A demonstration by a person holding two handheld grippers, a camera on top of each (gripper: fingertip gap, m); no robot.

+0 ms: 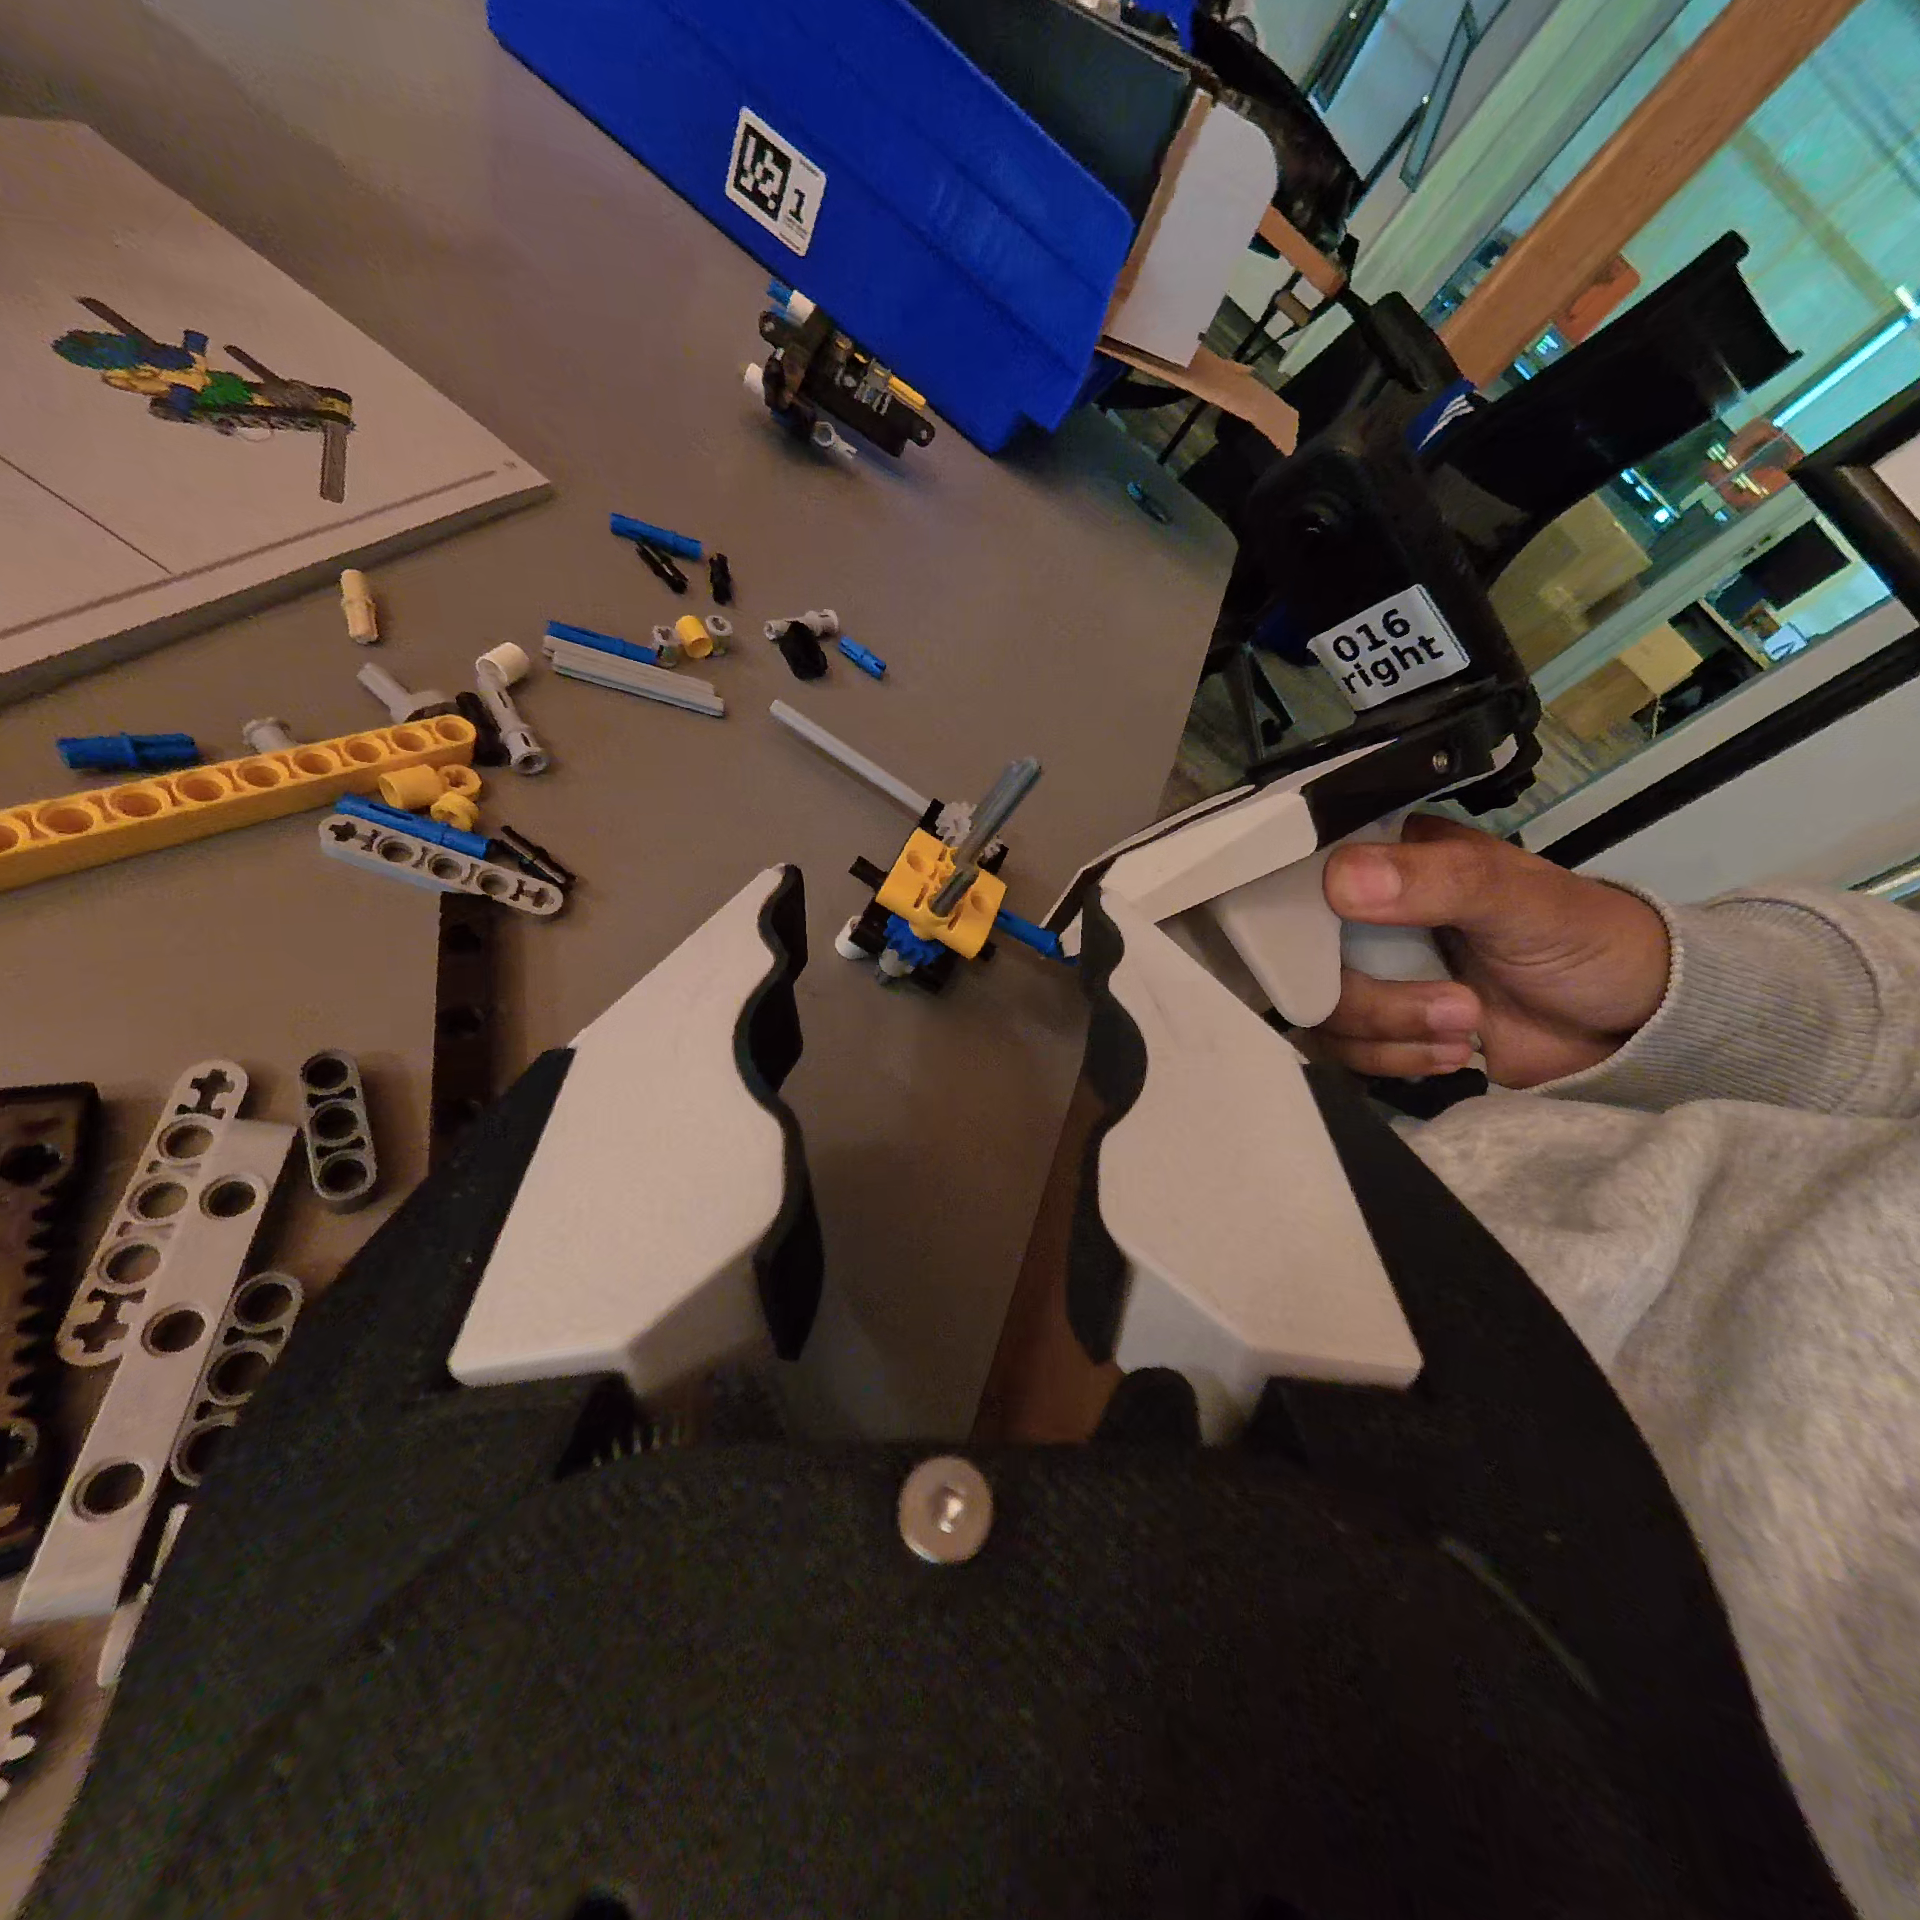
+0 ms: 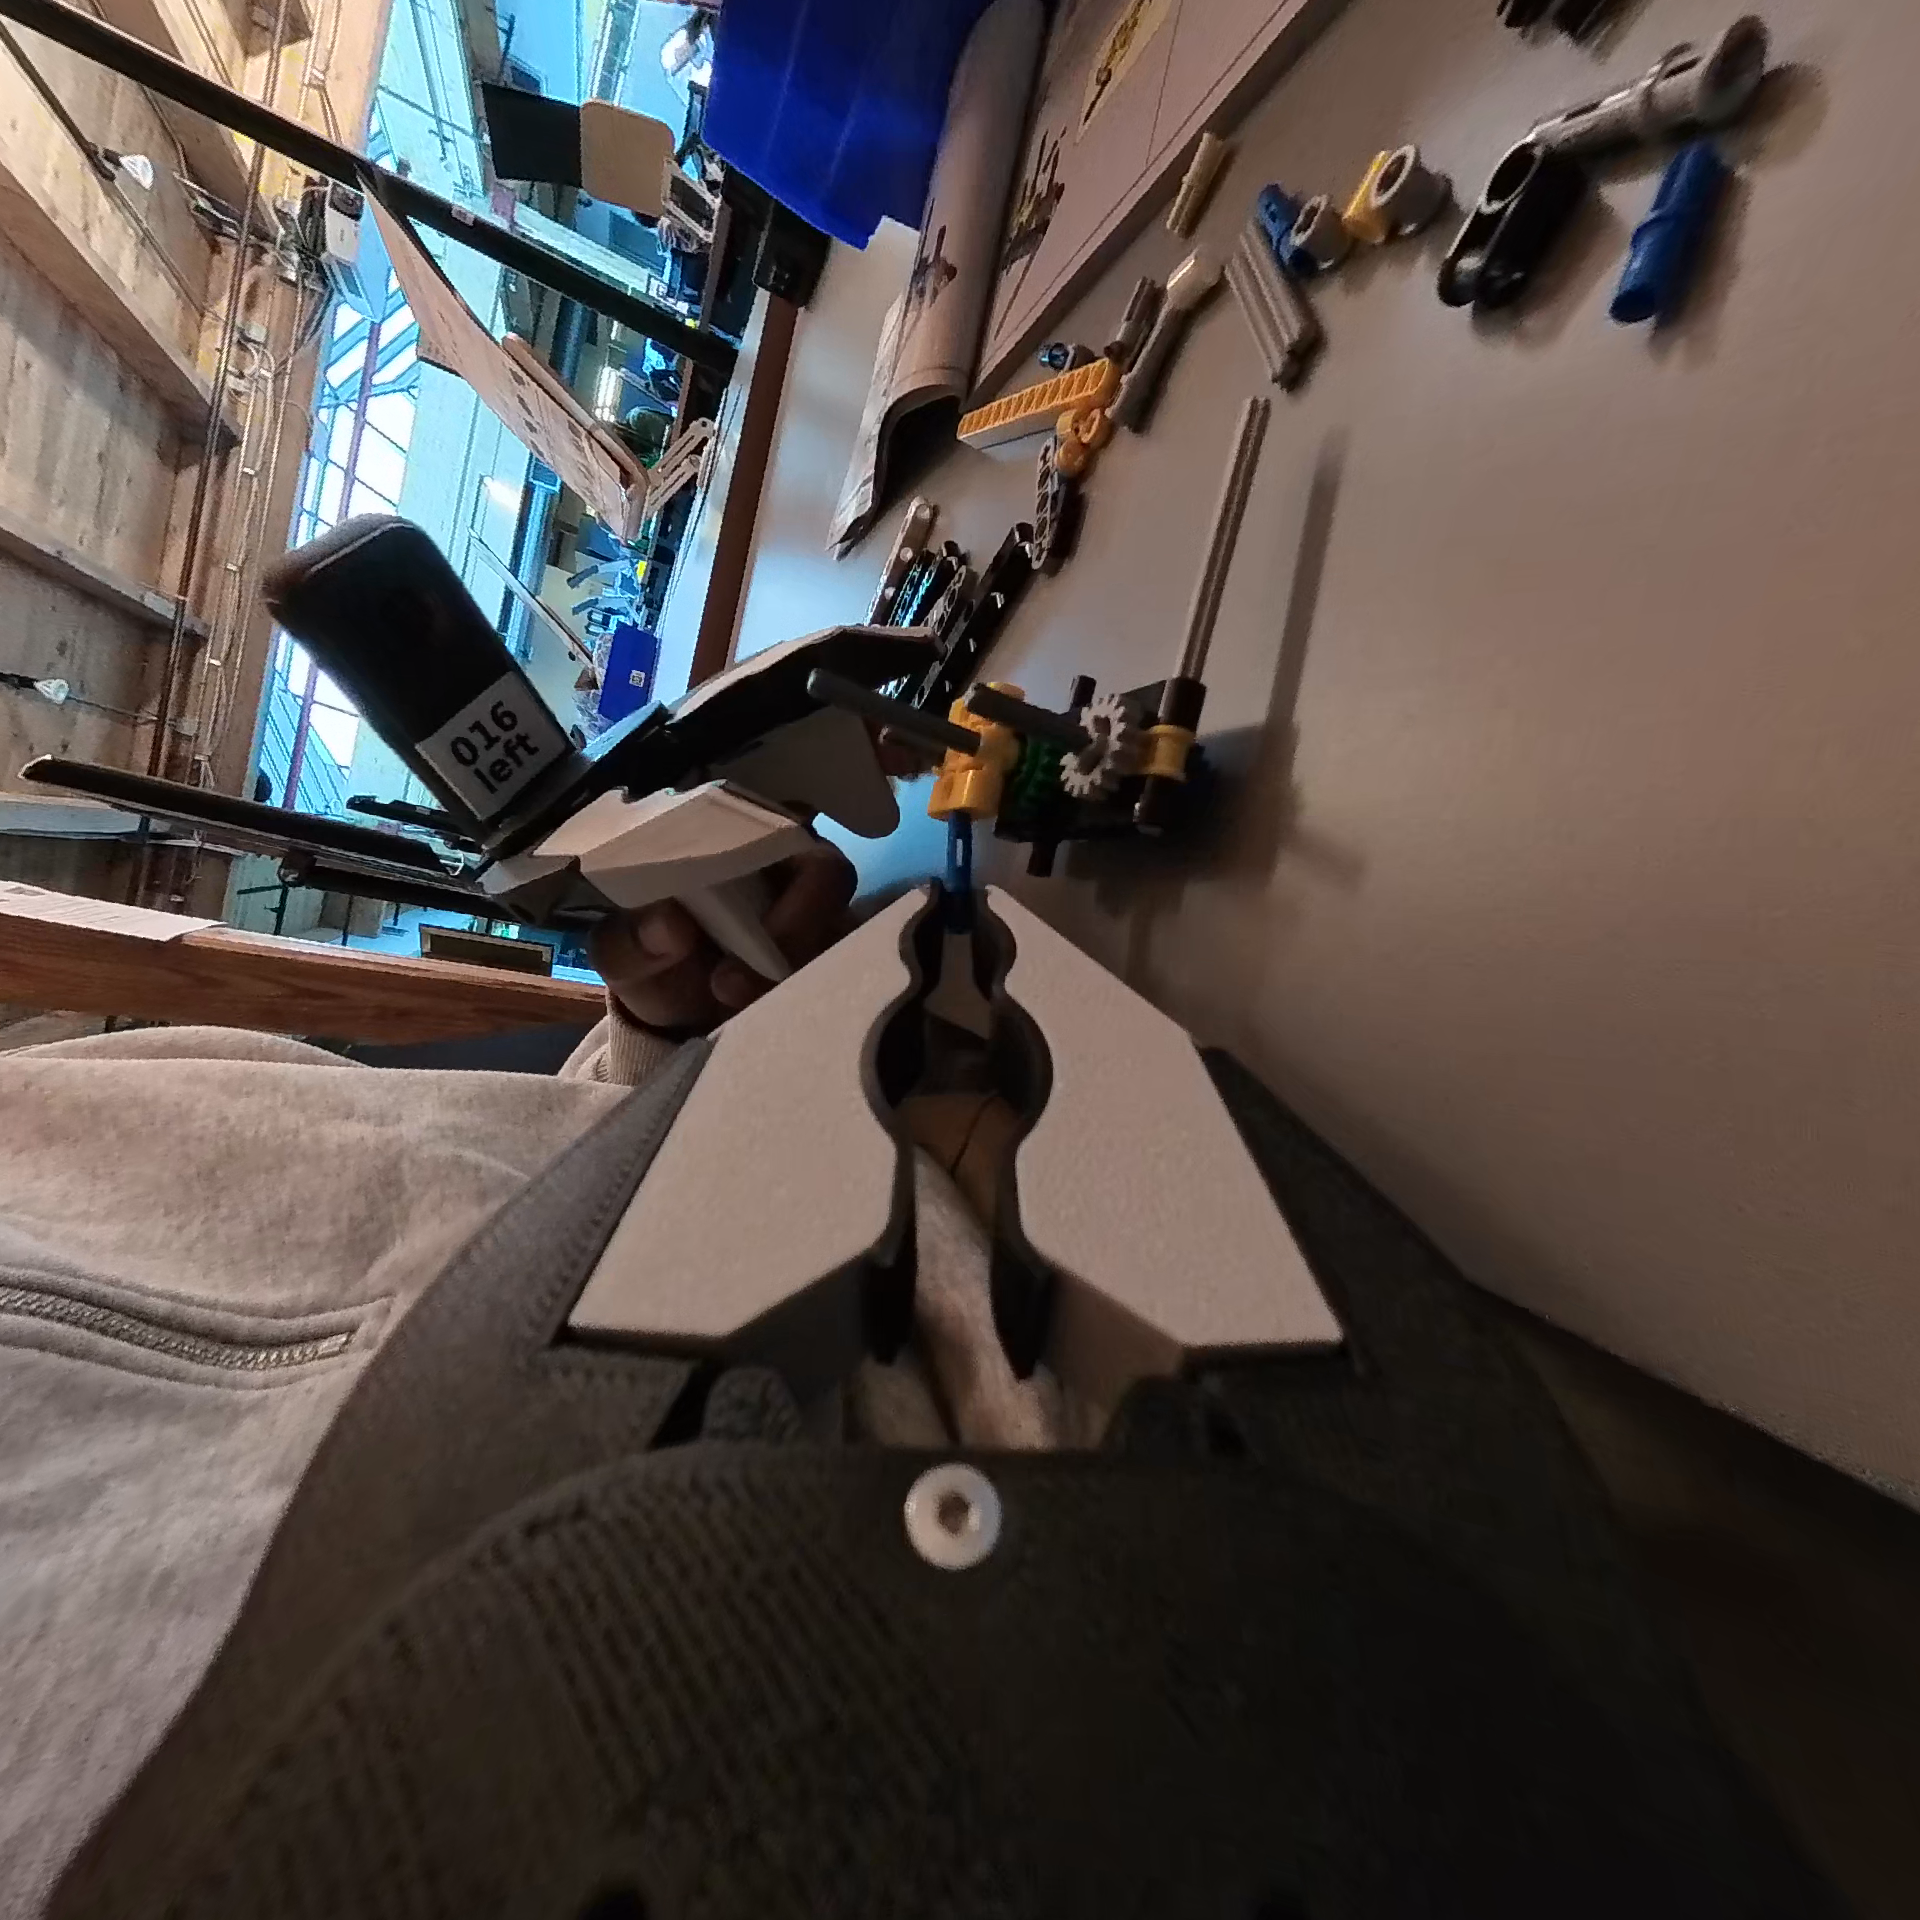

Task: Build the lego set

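Right wrist view shows the right gripper (image 2: 954,914) pinched narrow on a blue pin (image 2: 958,862) that sticks out of the small yellow-and-black assembly (image 2: 1081,764) standing on the grey table (image 2: 1558,935), at about 12 o'clock from the fingertips. In the left wrist view the left gripper (image 1: 940,914) stands wide with nothing between its fingers, the assembly just beyond its tips at 12 o'clock.

The grip is on the pin's tip only, so I judge a pull or twist could slip it free or tip the whole assembly, since nothing braces it. The upright grey axle (image 1: 987,831) could also catch a left finger as it comes in.

Loose pins, axles and a long yellow beam (image 1: 229,790) lie scattered at 10 o'clock, easy to sweep aside. An instruction booklet (image 1: 208,436) lies at 11 o'clock, a blue bin (image 1: 935,208) at 12. Beyond are glass walls, wood beams and chairs.
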